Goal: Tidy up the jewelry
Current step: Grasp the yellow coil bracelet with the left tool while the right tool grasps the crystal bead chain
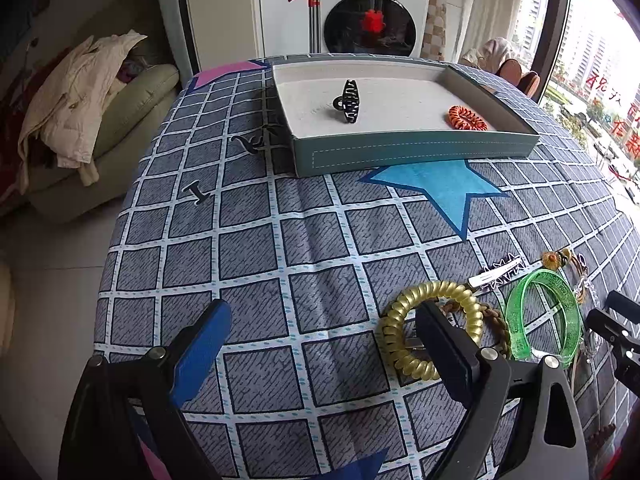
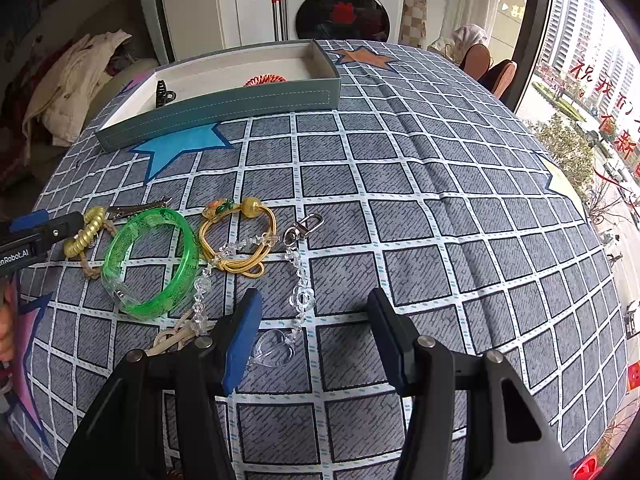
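Nearest, the blue-padded fingers of the right gripper (image 2: pixel 315 300), spread apart with only cloth between them, grasping nothing. Just beside its left finger, one clear bead chain (image 2: pixel 298 264) with a heart charm at the near end and a metal clasp at the far end.

Further left on the counter (image 1: pixel 280 240), under a grey grid-printed cloth with stars, a loose cluster:
- one translucent green bangle (image 2: pixel 190 252)
- one yellow cord bracelet (image 2: pixel 251 206) with a round bead, touching the bead chain
- one silver star-edged hair clip (image 1: pixel 496 274)
- one brown braided band (image 1: pixel 498 320), partly hidden under the coil
- one gold spiral hair tie (image 1: pixel 390 332)

Left gripper (image 1: pixel 324 312) also released, fingers wide, the right one poised over the middle of the gold spiral hair tie and hiding part of it; cannot tell whether touching.

At the far edge, one teal rectangular tray (image 1: pixel 400 152) with pale lining, well apart from the cluster. Inside it two pieces: one black claw clip (image 1: pixel 349 101) on the left, one orange spiral hair tie (image 1: pixel 466 118) on the right.

Beyond, one white washing machine (image 1: pixel 372 16); far left, one sofa (image 1: pixel 132 120) with a cream jacket (image 1: pixel 80 92).
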Demonstrator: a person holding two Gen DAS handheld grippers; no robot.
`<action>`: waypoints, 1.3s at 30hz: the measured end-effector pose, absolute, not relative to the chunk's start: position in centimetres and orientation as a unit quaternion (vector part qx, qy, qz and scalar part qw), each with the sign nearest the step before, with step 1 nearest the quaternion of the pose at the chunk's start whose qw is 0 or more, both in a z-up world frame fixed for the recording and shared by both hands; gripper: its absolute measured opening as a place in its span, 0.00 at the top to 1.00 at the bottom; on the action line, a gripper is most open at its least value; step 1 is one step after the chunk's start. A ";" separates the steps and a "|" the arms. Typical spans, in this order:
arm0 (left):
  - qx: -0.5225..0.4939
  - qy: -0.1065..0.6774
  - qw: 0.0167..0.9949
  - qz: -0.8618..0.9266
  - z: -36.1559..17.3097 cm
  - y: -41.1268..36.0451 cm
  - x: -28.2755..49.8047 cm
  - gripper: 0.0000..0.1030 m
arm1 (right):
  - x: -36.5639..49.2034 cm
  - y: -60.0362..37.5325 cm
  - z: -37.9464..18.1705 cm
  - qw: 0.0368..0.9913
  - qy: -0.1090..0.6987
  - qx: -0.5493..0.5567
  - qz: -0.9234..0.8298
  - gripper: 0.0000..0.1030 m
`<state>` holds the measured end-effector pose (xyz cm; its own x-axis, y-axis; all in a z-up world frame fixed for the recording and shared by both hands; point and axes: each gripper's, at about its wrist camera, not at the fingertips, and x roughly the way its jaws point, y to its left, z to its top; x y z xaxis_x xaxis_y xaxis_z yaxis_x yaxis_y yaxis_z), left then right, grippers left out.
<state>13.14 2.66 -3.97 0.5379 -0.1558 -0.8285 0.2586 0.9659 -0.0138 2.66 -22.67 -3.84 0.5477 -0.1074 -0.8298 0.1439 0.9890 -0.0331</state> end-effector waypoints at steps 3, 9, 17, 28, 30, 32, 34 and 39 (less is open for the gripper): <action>0.080 0.470 0.870 -0.127 -4.3 1.9 12.9 0.04 | 2.7 -22.7 -3.8 0.880 0.471 0.016 -0.068 0.44; 0.092 0.469 0.866 -0.147 -4.1 1.3 12.5 0.14 | 2.9 -22.7 -3.8 0.879 0.474 0.011 -0.060 0.45; 0.117 0.462 0.861 -0.179 -3.7 -0.2 11.5 0.46 | 2.9 -21.7 -3.7 0.878 0.477 0.003 -0.042 0.68; 0.065 0.462 0.865 -0.185 -3.4 1.0 10.9 0.70 | 2.3 -21.9 -3.5 0.886 0.461 0.022 -0.033 0.94; 0.049 0.460 0.868 -0.181 -3.1 1.7 10.9 0.72 | 2.1 -22.3 -3.1 0.890 0.454 0.027 -0.037 0.94; 0.033 0.458 0.870 -0.181 -2.7 2.3 10.9 0.72 | 2.0 -22.7 -2.6 0.893 0.448 0.030 -0.038 0.94; 0.020 0.455 0.871 -0.185 -2.4 2.8 10.9 0.72 | 2.1 -23.0 -2.1 0.895 0.442 0.032 -0.039 0.94; 0.012 0.452 0.873 -0.186 -2.0 3.0 11.1 0.72 | 2.3 -23.1 -0.8 0.902 0.429 0.040 -0.036 0.94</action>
<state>11.14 2.99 -2.01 0.5229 -0.3134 -0.7927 0.3357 0.9305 -0.1465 2.26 -23.11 -0.83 0.6295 -0.0306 -0.7764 0.0995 0.9942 0.0415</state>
